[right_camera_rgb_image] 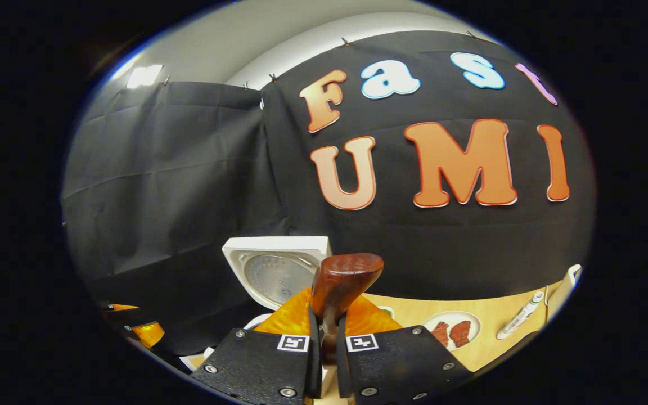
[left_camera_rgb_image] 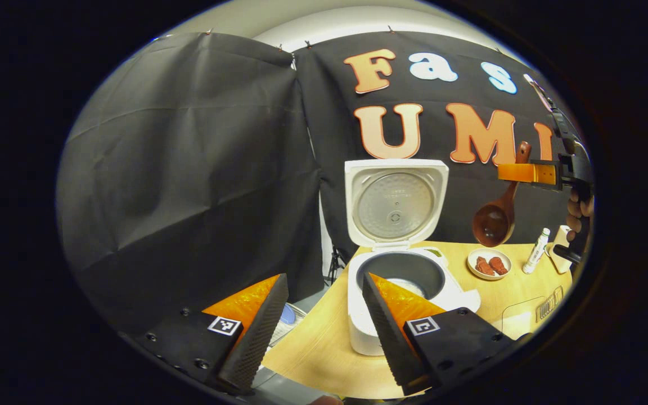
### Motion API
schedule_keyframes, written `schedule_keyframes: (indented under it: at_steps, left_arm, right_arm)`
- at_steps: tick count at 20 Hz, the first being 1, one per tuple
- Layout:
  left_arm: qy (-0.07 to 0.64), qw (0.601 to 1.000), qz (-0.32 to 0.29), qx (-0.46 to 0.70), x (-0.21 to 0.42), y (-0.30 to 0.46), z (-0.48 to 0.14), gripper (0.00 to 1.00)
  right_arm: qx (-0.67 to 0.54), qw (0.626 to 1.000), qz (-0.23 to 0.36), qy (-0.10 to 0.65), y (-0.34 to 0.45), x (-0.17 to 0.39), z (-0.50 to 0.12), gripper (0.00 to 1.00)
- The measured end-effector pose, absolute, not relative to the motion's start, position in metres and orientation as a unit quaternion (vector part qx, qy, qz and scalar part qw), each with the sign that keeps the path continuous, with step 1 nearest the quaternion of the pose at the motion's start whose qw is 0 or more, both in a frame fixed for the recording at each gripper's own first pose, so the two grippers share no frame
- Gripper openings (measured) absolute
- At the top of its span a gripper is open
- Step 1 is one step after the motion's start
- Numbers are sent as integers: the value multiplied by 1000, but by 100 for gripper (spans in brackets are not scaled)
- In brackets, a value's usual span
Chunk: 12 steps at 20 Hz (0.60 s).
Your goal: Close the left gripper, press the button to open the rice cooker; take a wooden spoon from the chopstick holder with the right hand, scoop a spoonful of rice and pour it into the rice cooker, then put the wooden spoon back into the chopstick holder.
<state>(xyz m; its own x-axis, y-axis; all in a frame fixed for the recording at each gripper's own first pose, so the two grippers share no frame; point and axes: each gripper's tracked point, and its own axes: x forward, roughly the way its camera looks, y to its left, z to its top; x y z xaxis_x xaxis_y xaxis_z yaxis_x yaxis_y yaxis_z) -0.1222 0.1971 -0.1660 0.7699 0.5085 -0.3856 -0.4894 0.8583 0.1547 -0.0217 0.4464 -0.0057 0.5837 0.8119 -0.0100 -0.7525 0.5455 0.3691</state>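
On the wooden table [left_camera_rgb_image: 324, 343], toward 12 o'clock of the left gripper view, the white rice cooker [left_camera_rgb_image: 403, 292] is seen with its lid [left_camera_rgb_image: 396, 203] swung fully upright, so the button press is judged done and the dark inner pot [left_camera_rgb_image: 405, 273] is left open to receive rice. What looks like a little rice is glimpsed at the pot's bottom, though it is too small to confirm. The left gripper [left_camera_rgb_image: 324, 326] is held low in front of the cooker with its fingers spread well apart and nothing between them, presumably parked out of the pouring path.

At 2 o'clock in the same view, the right gripper [left_camera_rgb_image: 526, 172] is carried high above the table, clamped on the handle of the wooden spoon [left_camera_rgb_image: 495, 216], whose bowl hangs downward and appears empty. In the right gripper view the right gripper's fingers [right_camera_rgb_image: 313, 360] are pressed together on the spoon's handle end [right_camera_rgb_image: 341, 281], held upright so that the bowl can be dipped.

Beneath the spoon, at 3 o'clock, a small plate of reddish-brown pieces [left_camera_rgb_image: 490, 263] is set, with a white tube [left_camera_rgb_image: 536, 251] just beside it; both stand between spoon and table edge and could be knocked on a low swing. The chopstick holder cannot be identified with certainty.
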Motion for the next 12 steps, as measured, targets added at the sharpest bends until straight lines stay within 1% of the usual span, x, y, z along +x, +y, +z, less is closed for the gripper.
schedule_keyframes:
  at_steps: [8, 12]
  left_arm:
    - [216, 947, 234, 33, -87, 150, -161, 92]
    - [219, 951, 215, 36, -69, 122, -160, 92]
  right_arm:
    - [162, 915, 344, 138, 317, 23, -88, 10]
    - [183, 921, 298, 170, 263, 32, -128, 10]
